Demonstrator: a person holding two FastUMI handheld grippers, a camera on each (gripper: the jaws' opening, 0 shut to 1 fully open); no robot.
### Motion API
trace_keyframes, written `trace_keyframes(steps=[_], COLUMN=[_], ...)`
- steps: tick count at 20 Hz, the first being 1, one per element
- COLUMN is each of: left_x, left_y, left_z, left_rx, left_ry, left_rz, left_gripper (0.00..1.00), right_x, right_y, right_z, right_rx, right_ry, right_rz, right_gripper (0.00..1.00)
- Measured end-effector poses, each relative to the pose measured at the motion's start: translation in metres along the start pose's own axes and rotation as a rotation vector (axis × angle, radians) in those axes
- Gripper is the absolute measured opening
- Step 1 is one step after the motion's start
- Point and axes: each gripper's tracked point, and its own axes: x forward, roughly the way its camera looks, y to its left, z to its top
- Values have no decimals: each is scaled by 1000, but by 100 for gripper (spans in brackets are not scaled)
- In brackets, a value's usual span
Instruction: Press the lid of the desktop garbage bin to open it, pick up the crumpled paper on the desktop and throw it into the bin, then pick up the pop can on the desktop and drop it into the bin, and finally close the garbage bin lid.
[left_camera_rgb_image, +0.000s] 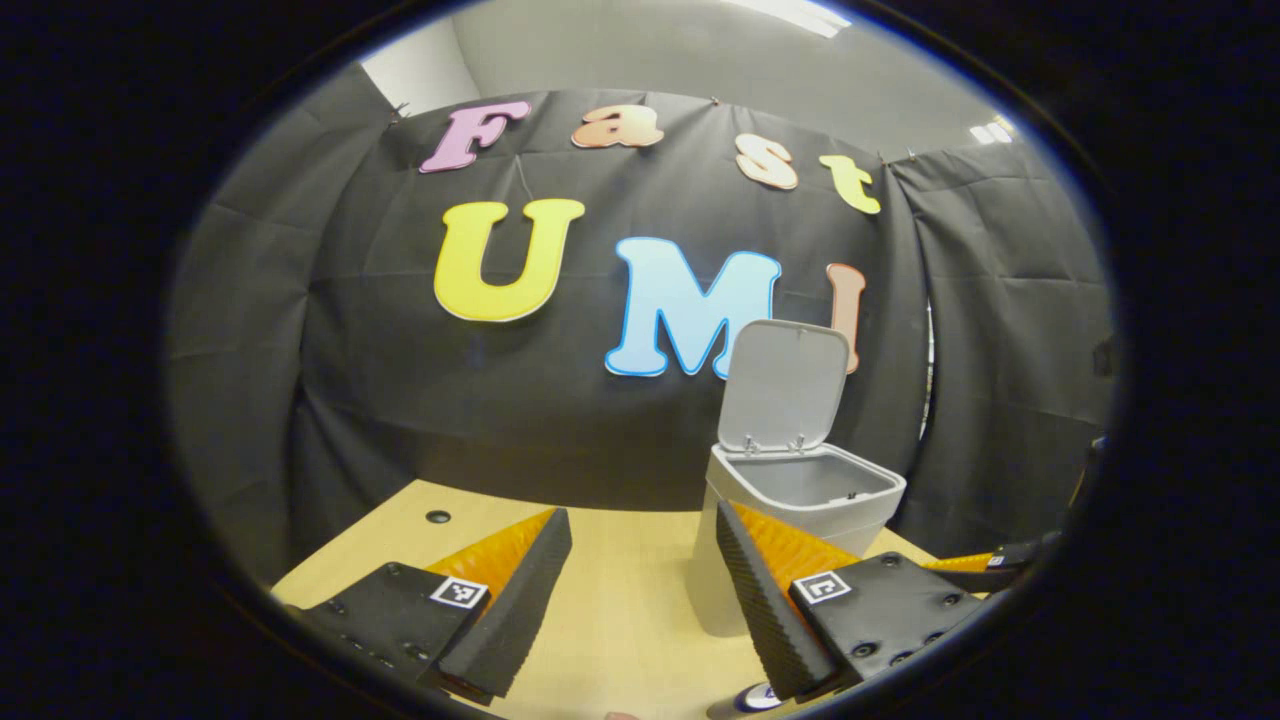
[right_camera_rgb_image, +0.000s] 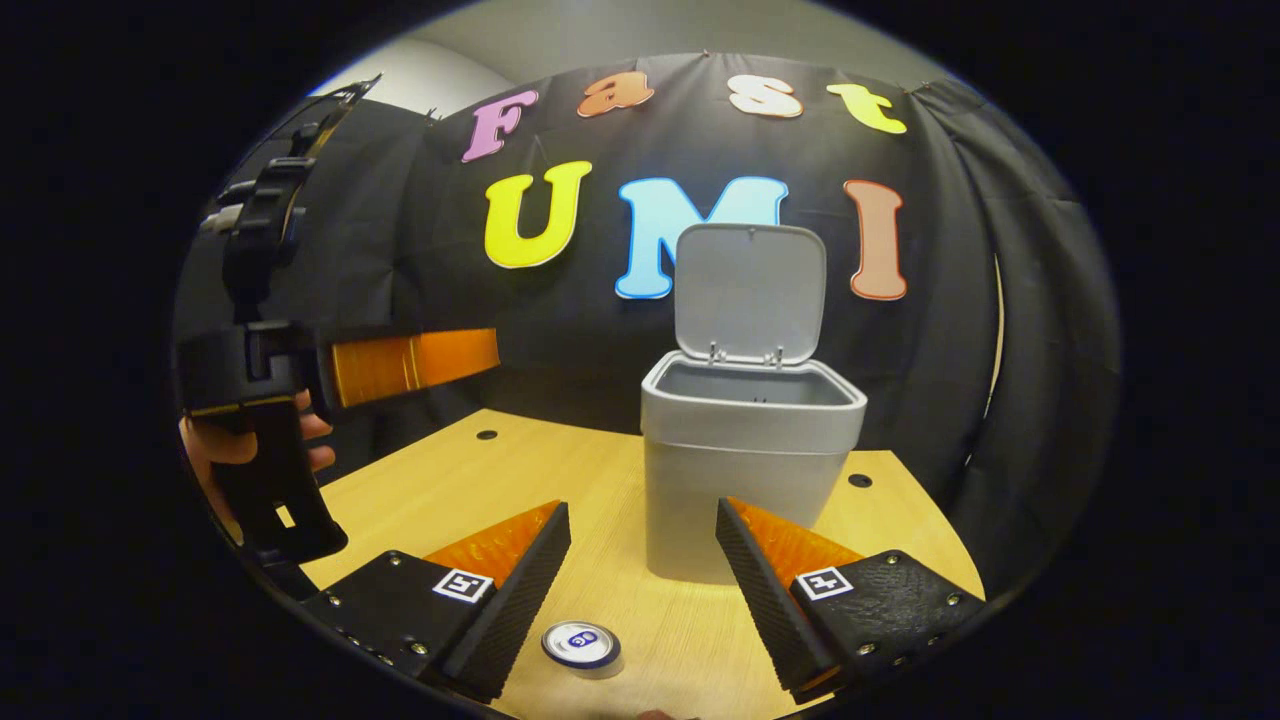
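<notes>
I see the garbage bin (right_camera_rgb_image: 752, 470) standing on the desktop (right_camera_rgb_image: 480, 480) with its lid (right_camera_rgb_image: 750, 292) up. The pop can (right_camera_rgb_image: 581, 645) stands upright near me, between my right gripper's (right_camera_rgb_image: 642, 575) spread jaws. My left gripper (left_camera_rgb_image: 642, 580) hangs left of the bin, jaws spread and empty.
</notes>
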Motion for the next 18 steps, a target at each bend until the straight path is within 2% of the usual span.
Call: trace_keyframes(steps=[4, 9, 18], left_x=[-10, -20, -26], left_y=[12, 18, 22], left_z=[-5, -5, -14], left_rx=[6, 39, 23], left_ry=[8, 6, 32], left_rz=[20, 26, 26], left_gripper=[95, 95, 95], right_x=[10, 17, 20], right_y=[22, 37, 40], right_z=[-39, -85, -146], right_rx=[4, 30, 22], right_ry=[129, 286, 494], right_rz=[76, 128, 128], right_gripper=[95, 95, 95])
